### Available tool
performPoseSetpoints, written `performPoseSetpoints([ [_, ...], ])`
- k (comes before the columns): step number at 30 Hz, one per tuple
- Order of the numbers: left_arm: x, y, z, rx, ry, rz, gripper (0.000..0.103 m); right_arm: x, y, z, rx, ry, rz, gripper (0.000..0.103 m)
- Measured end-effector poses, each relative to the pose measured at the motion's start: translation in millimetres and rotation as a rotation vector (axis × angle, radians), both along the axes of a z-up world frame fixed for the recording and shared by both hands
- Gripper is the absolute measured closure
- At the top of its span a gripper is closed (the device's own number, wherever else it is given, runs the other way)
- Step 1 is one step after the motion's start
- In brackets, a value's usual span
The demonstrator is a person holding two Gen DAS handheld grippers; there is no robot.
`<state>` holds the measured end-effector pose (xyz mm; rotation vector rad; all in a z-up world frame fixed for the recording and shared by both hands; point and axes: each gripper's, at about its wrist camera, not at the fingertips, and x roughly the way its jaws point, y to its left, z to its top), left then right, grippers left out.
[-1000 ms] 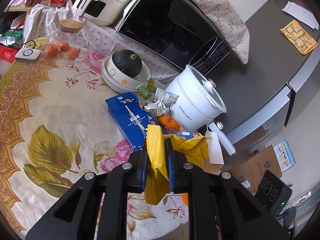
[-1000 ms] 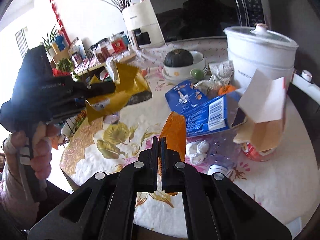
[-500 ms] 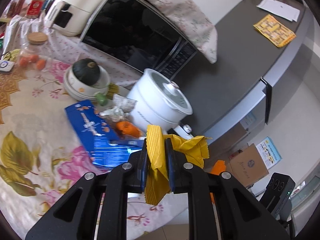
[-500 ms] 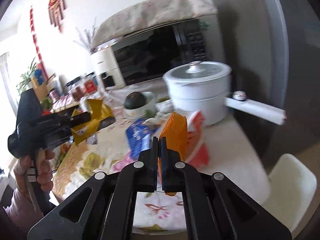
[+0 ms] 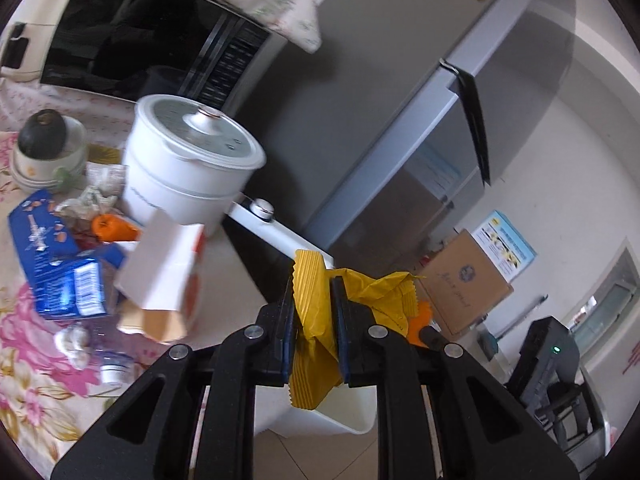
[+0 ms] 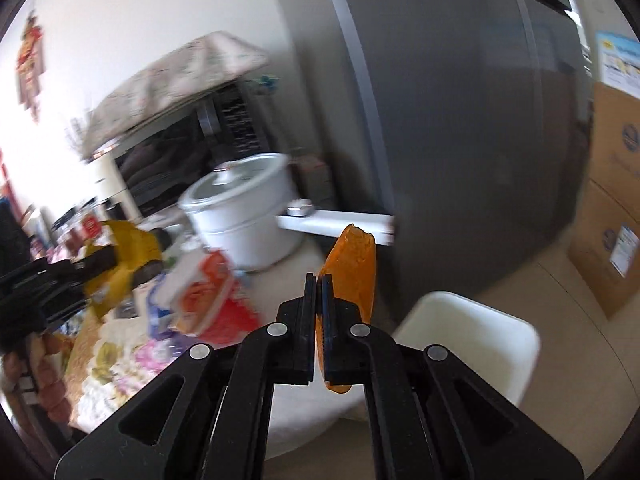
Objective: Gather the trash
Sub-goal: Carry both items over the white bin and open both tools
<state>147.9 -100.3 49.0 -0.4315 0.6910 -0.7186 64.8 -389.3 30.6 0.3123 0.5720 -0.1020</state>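
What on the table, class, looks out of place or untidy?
Litter crowds the space beside the white cooker: a crumpled blue packet, a tipped paper bag lying on its side, an orange scrap and crushed wrappers. They lie heaped against each other rather than set down neatly.

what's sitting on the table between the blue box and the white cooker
In the left wrist view, crumpled wrappers and an orange piece of trash lie between the blue box and white cooker.
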Motion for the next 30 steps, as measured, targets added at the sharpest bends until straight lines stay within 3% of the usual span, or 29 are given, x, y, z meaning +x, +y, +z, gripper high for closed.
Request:
performPoseSetpoints([
  [8,-10,-83,-8,0.065,-0.008,-0.107,0.085,20,-85,-62,0.116,0.212,-0.239,0.1],
  [11,-10,-116,-19,0.102,0.005,-0.146,0.085,21,-103,-76,0.118,0.278,-0.313,0.093],
  [15,-11,-156,-35,0.162,0.01,-0.179,0.085,4,-119,-70,0.067,0.273,-0.434,0.045],
  [18,-13,-184,-45,0.202,0.001,-0.197,0.084,-8,-127,-64,0.002,0.278,-0.527,0.033],
  [19,-12,-195,-50,0.215,0.001,-0.205,0.084,-12,-130,-63,-0.013,0.279,-0.559,0.024],
  [24,-9,-229,-63,0.258,-0.001,-0.218,0.084,-36,-146,-60,-0.083,0.274,-0.725,0.012],
  [28,-1,-254,-73,0.277,0.028,-0.23,0.079,-44,-158,-61,-0.103,0.279,-0.794,0.009],
  [30,2,-265,-79,0.301,0.036,-0.227,0.065,-46,-159,-61,-0.115,0.277,-0.818,0.008],
])
